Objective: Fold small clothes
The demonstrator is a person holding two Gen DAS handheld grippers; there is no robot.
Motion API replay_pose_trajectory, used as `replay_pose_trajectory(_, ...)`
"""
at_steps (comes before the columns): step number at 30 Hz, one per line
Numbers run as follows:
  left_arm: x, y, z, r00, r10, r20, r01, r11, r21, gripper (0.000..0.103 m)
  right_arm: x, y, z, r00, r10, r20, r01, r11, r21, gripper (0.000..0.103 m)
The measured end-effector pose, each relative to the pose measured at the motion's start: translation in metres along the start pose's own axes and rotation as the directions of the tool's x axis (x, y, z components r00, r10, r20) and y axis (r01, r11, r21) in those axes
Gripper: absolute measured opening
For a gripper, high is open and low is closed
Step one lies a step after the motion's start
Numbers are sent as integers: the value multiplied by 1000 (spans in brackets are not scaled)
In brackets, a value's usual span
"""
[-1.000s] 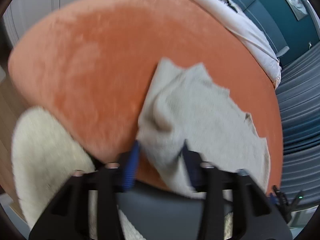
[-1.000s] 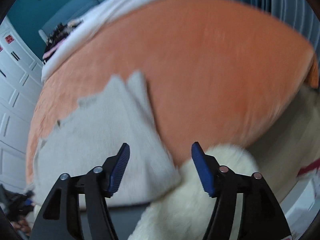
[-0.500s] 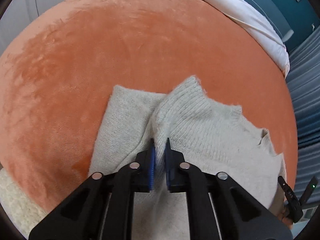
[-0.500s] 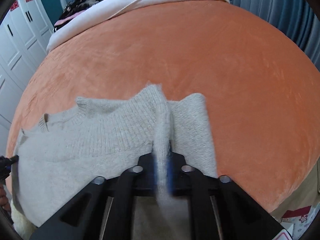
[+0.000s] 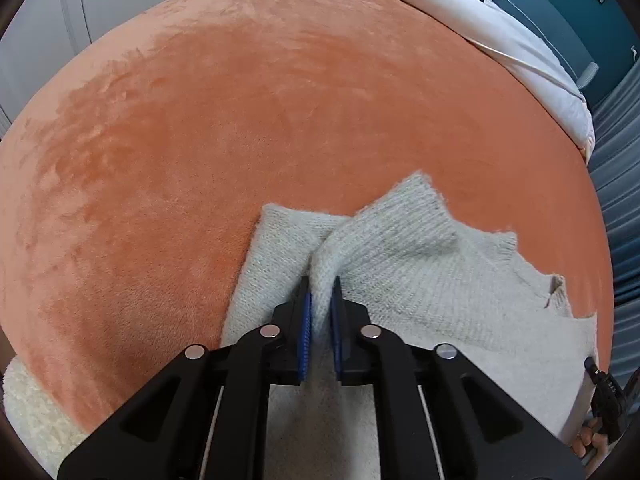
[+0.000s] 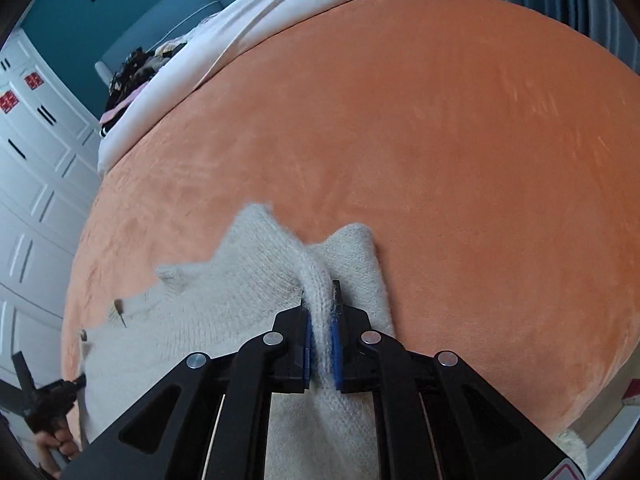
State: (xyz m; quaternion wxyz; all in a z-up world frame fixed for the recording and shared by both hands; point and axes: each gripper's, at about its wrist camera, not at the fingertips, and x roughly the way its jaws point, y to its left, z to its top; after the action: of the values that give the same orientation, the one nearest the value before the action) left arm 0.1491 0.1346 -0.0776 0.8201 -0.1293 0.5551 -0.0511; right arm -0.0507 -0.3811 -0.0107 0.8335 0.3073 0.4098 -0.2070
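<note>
Pinching ridges of the sweater (image 5: 420, 264) on the orange bed (image 5: 280, 112), your left tongs (image 5: 320, 292) and right tongs (image 6: 320, 300) are clamped nearly shut on knit; lift both evenly; keep the edge taut; fold it squarely over.

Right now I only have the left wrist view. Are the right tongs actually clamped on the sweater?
Observer: Yes. The right tongs are shut on a raised ridge of the grey sweater, with the knit pinched between the blue pads.
Operator: What's on the outer side of that ridge?
Observer: A flat strip of knit, probably the sleeve end, lying on the orange blanket.
Operator: Anything beside the bed over there?
Observer: White wardrobe doors with red stickers, next to a pile of dark clothes on the white bedding.
</note>
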Motion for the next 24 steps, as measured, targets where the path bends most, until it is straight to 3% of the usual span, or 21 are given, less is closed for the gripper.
replay_pose_trajectory(2, -1, -5, 1, 1000, 22, 5, -23, 1000, 11, 11, 21, -10, -5, 997, -16, -79, 19, 1000, 25, 5)
replay_pose_trajectory(3, -3, -11, 2, 999, 32, 6, -32, 999, 29, 14, 15, -11, -6, 998, -9, -63, 12, 999, 46, 8)
replay_pose_trajectory(4, -9, -15, 1, 999, 40, 9, -41, 997, 58, 26, 5, -5, -7, 999, -4, -46, 7, 999, 54, 18)
replay_pose_trajectory(5, -15, -24, 2, 999, 46, 14, -47, 996, 78, 44, -10, -1, -9, 1000, -3, -22, 4, 999, 49, 23)
replay_pose_trajectory(7, -37, -25, -6, 998, 30, 59, -35, 996, 83, 63, -39, 2, -18, 999, -23, 42, 22, 999, 23, 56)
replay_pose_trajectory(8, -48, -22, -11, 996, 15, 85, -22, 997, 73, 74, -55, 1, -25, 996, -35, 81, 35, 999, 7, 62)
replay_pose_trajectory(10, -63, -9, -22, 995, -10, 99, 6, 999, 37, 84, -72, 4, -34, 991, -58, 117, 59, 998, -5, 73)
replay_pose_trajectory(12, -67, 9, -34, 996, -39, 85, 39, 999, -8, 86, -83, -11, -50, 993, -62, 104, 62, 998, 3, 78)
replay_pose_trajectory(16, -56, 44, -56, 999, 5, 44, -1, 995, -98, 87, -80, -50, -80, 997, -73, 6, 73, 995, 68, 78)
replay_pose_trajectory(20, -46, 65, -78, 1000, -18, 5, 19, 980, -197, 89, -70, -65, -86, 999, 16, -40, -9, 987, 160, 79)
replay_pose_trajectory(24, -46, 59, -81, 999, -9, 37, 15, 986, -164, 94, -59, -64, -82, 997, 36, -66, -25, 987, 160, 79)
